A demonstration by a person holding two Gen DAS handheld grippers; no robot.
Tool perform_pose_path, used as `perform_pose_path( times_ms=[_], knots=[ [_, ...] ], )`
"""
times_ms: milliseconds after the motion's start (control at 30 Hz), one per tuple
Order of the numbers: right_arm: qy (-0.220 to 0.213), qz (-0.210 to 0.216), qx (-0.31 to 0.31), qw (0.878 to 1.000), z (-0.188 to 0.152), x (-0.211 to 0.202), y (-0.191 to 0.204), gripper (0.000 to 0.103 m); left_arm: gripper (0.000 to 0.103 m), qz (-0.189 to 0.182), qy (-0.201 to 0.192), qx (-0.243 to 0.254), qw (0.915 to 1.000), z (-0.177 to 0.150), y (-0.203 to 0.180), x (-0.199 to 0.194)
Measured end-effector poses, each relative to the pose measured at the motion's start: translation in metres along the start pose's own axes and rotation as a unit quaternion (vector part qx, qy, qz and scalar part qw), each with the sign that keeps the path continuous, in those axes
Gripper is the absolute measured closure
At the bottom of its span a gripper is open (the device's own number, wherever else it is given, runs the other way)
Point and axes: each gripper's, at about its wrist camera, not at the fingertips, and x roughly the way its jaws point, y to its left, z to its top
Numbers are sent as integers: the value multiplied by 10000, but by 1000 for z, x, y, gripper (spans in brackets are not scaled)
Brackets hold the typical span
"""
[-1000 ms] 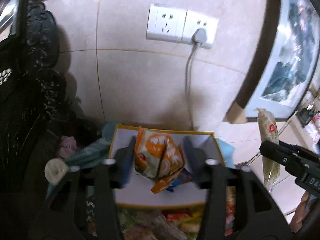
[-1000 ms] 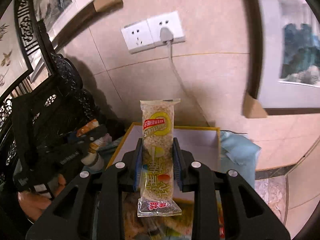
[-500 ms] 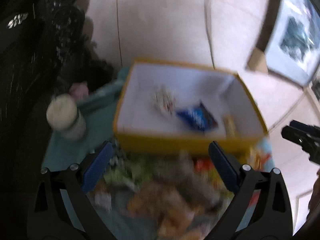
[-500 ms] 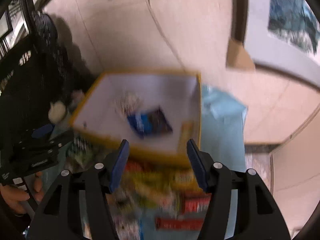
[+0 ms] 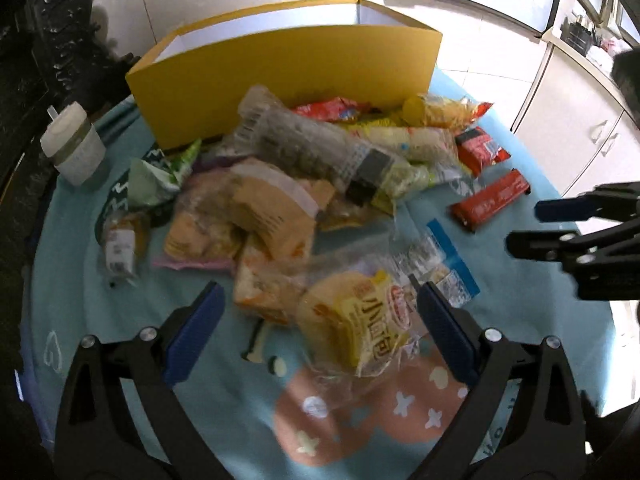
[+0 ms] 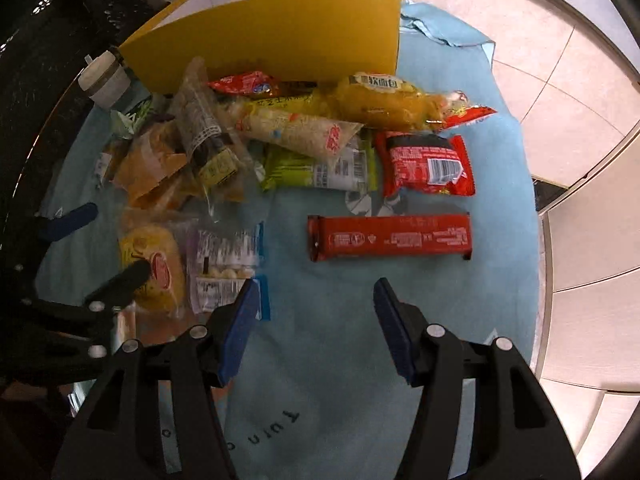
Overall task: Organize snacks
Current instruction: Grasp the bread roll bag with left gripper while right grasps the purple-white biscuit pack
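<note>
L gripper (image 5: 318, 318): jaws spread wide, nothing gripped; bun pack (image 5: 356, 320) lies betw them, lower ctr.
R gripper (image 6: 314, 314): released, empty.
Snacks (image 6: 288, 136): heaped mid-frame on blue cloth (image 6: 328, 360).
Yellow box (image 5: 288, 64): top ctr.

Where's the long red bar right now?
In the right wrist view, the long red bar lies flat on the blue cloth, just below the red packet.

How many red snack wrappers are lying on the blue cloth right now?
4. A long red bar lies nearest the right gripper, a red packet behind it, and two red-ended wrappers near the yellow box. The pile may hide more.
</note>
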Motion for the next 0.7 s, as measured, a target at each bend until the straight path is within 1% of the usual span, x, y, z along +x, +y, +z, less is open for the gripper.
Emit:
perform_pose_path(
  times_ms=[67,100,133,167,200,233,333,433,533,700],
  knots=[
    [-65,-24,-57,10000,-3,-6,4,42,5,107,261,-84,9996,-12,-1,15],
    [-80,-33,-72,9999,-4,-8,5,42,7,86,361,-198,9991,-16,2,21],
    [-95,-42,-98,9999,-5,-9,7,42,12,45,376,-360,9986,-19,6,23],
    [-92,-50,-126,9999,-8,-9,8,42,36,-15,374,-465,9982,-21,10,23],
    [-77,-57,-151,9998,-9,-9,10,42,58,-99,413,-533,9977,-21,13,23],
    [-48,-62,-172,9998,-10,-7,10,42,67,-154,439,-550,9974,-21,16,22],
    [52,-84,-318,9994,-15,1,20,42,68,-177,352,-515,9979,-23,23,11],
    [8,-58,-632,9980,-17,10,41,42,68,-278,318,-586,9974,-31,35,-5],
    [46,13,-830,9965,-15,23,61,42,69,-222,248,-492,9982,-40,40,-19],
    [172,72,-700,9974,-3,53,77,42,69,-122,335,-616,9975,-50,61,-23]
  ],
)
